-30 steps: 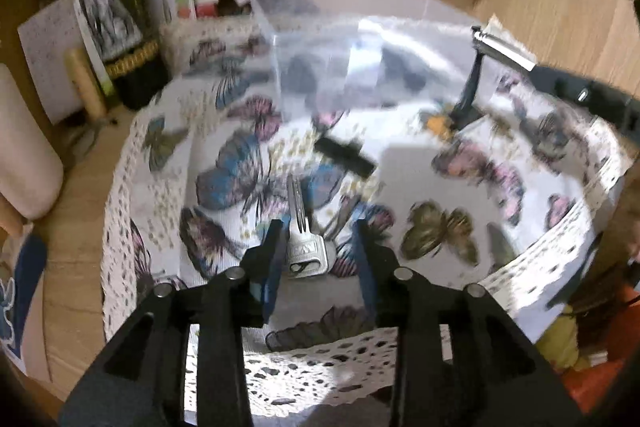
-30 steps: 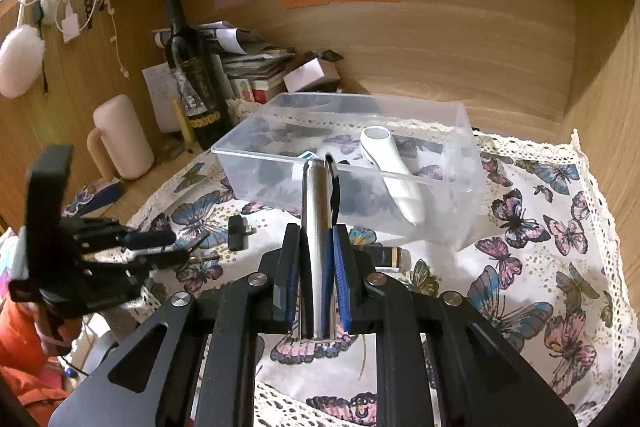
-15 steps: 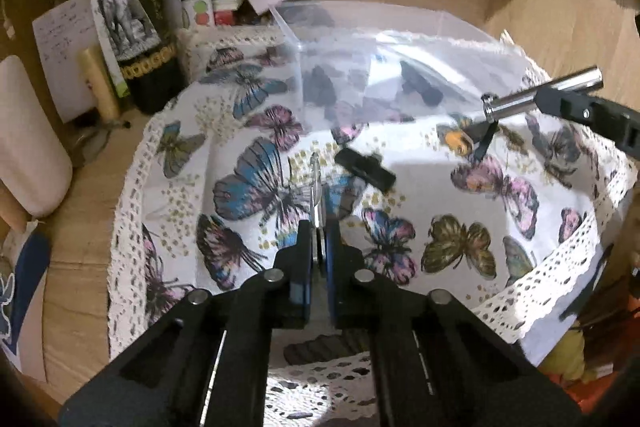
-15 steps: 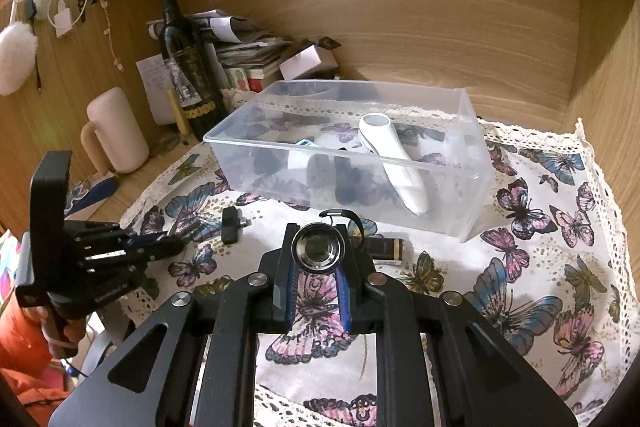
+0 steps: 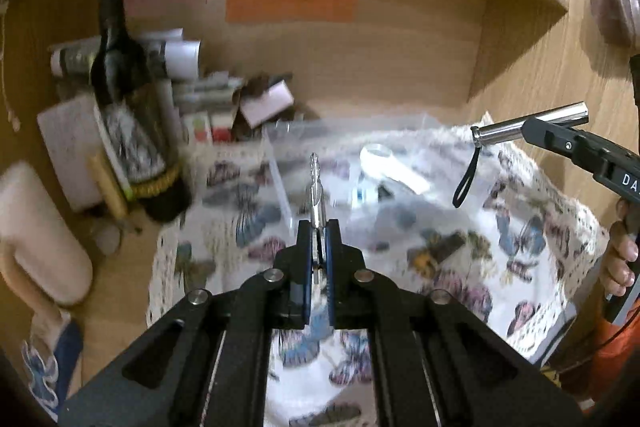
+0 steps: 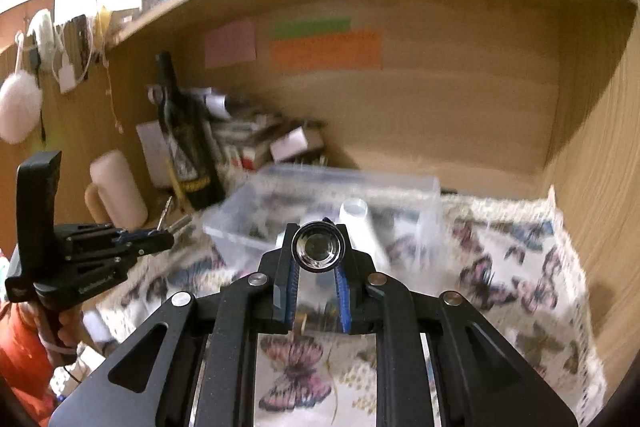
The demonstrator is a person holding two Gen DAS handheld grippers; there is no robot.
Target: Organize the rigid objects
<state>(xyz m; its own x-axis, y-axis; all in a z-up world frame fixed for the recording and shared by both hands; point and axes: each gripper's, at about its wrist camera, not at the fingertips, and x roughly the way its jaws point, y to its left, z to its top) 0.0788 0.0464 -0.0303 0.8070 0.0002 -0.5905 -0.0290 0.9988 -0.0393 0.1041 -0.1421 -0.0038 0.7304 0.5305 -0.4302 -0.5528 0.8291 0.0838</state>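
Note:
My left gripper (image 5: 319, 227) is shut on a silver key (image 5: 314, 187), blade pointing forward, lifted above the butterfly cloth (image 5: 460, 255). It also shows in the right wrist view (image 6: 160, 241) at the left, with the key (image 6: 166, 213) sticking out. My right gripper (image 6: 318, 259) is shut on a silver flashlight (image 6: 318, 247), lens facing the camera. In the left wrist view the flashlight (image 5: 528, 125) shows at the right with its black strap hanging. A clear plastic bin (image 6: 320, 203) stands ahead with a white handheld device (image 6: 360, 223) in it.
A dark wine bottle (image 5: 128, 115) stands at the back left beside stacked papers and small boxes (image 5: 240, 95). A cream mug (image 6: 116, 191) sits at the left. Wooden walls close the back and right of the alcove. A small dark item (image 5: 448, 247) lies on the cloth.
Both grippers have risen and tilted up. My left gripper lifted the key off the cloth. The right gripper raised the flashlight toward the bin.

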